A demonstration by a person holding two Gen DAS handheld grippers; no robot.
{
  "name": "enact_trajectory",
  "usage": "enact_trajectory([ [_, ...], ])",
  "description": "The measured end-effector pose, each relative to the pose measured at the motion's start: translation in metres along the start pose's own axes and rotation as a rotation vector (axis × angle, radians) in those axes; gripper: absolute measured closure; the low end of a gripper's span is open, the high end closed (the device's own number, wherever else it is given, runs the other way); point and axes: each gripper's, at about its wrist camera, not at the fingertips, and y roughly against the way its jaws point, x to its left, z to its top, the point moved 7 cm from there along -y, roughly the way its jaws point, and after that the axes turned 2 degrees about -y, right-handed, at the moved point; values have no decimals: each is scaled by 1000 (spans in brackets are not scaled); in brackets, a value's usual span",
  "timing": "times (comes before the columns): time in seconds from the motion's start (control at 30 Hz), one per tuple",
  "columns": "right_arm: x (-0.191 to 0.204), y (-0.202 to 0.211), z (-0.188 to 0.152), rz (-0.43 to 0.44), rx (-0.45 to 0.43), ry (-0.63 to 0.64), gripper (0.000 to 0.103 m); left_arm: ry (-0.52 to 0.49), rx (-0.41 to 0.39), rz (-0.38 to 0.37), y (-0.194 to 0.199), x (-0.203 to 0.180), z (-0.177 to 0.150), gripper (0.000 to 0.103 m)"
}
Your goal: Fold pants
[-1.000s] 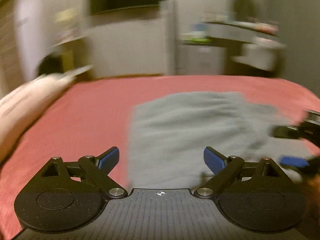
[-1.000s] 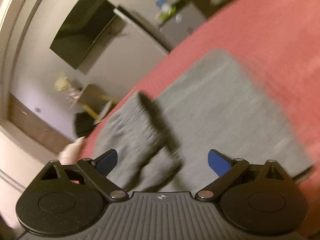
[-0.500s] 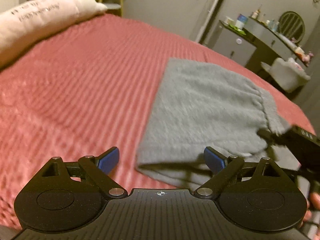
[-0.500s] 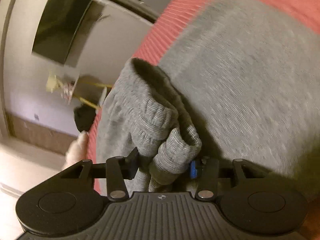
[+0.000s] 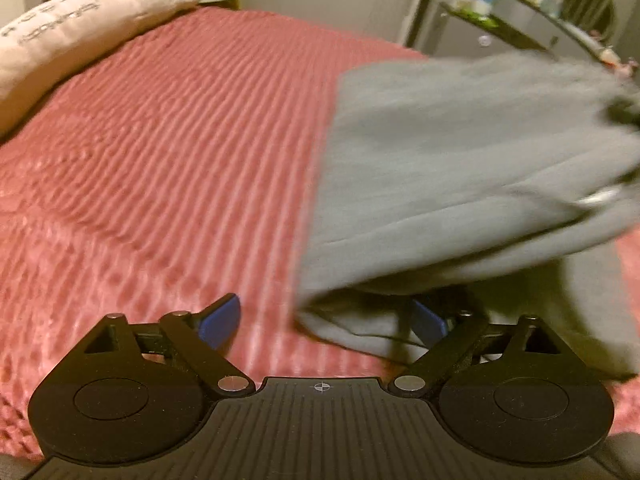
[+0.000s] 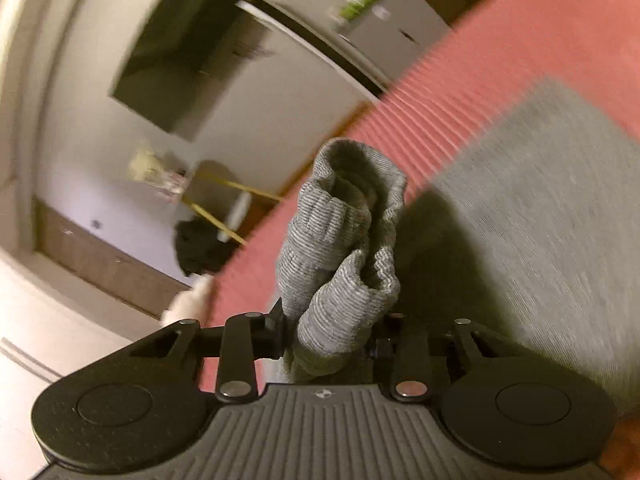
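Grey pants (image 5: 460, 160) lie folded on a red ribbed bedspread (image 5: 160, 140); their right side is lifted off the bed. My left gripper (image 5: 324, 320) is open, low over the bed at the pants' near left corner, which lies between its blue fingertips (image 5: 220, 320). My right gripper (image 6: 332, 332) is shut on the bunched ribbed cuffs (image 6: 344, 248) of the pants and holds them raised above the rest of the grey fabric (image 6: 540, 200).
A cream pillow (image 5: 72, 40) lies at the bed's far left. A dresser with bottles and a round mirror (image 5: 540, 12) stands beyond the bed. A wall-mounted dark TV (image 6: 180, 52) and a chair (image 6: 216, 216) are across the room.
My right gripper closed on the pants' cuffs and has lifted them, raising the right side of the pants. My left gripper came down low at the near left corner, still open.
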Motion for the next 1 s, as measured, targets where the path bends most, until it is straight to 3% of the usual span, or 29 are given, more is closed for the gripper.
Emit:
enact_trajectory([
  [0.1,10,24,15,40,-60,25,69,73,8,8,-3,11,2,17],
  [0.23,3,50,33,40,-114,22,69,143,-37,-88,5,13,4,21],
  [0.43,-56,83,44,-61,-169,-24,69,23,-110,-154,21,-10,1,24],
  [0.57,-117,79,33,-191,-146,-78,66,-60,-59,-85,13,-21,-5,14],
  [0.63,-159,69,21,-282,-73,-193,50,-80,-18,-48,7,-25,-9,13],
  [0.67,-173,66,14,-288,-50,-249,51,-84,-1,-49,6,-26,-10,13],
  [0.7,-178,68,12,-238,-61,-296,49,-88,5,-65,7,-28,-12,13],
  [0.77,-176,71,18,-174,-80,-331,33,-113,8,-110,9,-36,-12,13],
  [0.8,-174,72,21,-156,-83,-326,22,-135,5,-106,9,-39,-13,12],
  [0.83,-170,69,21,-150,-86,-319,20,-155,-1,-89,8,-42,-13,11],
  [0.97,-168,56,19,-181,-83,-286,23,-144,4,-59,-3,-44,-15,11],
  [1.0,-166,57,15,-201,-90,-276,39,-134,-4,-64,-4,-43,-15,13],
])
